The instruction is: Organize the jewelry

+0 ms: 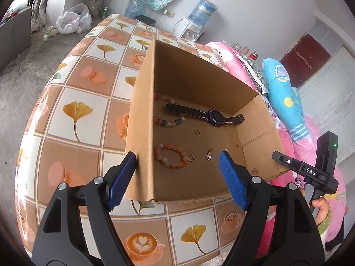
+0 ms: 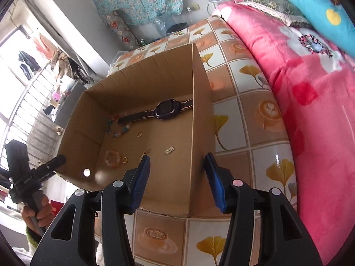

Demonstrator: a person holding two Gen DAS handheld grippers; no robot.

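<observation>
An open cardboard box [image 1: 142, 115] [image 2: 199, 119] stands on the patterned table. Inside lie a dark watch [image 1: 206, 115] [image 2: 164, 109], a multicolour bead bracelet [image 1: 169, 122] [image 2: 116, 128], a pink-orange bead bracelet [image 1: 172, 157] [image 2: 112, 158], gold rings [image 1: 197, 132] [image 2: 139, 134], a small charm [image 1: 209, 155] [image 2: 169, 150] and a thin gold chain piece [image 2: 144, 154]. My left gripper [image 1: 177, 164] is open and empty, its fingers either side of the box's left wall. My right gripper [image 2: 177, 166] is open and empty, astride the box's right wall.
The table [image 1: 75, 115] has a tile-pattern cloth with leaves and coffee cups. A pink blanket [image 2: 310, 102] and blue pillow [image 1: 284, 93] lie beside it. A water dispenser [image 1: 195, 26] stands behind. The other hand-held gripper shows at the edge of each view [image 1: 315, 168] [image 2: 26, 173].
</observation>
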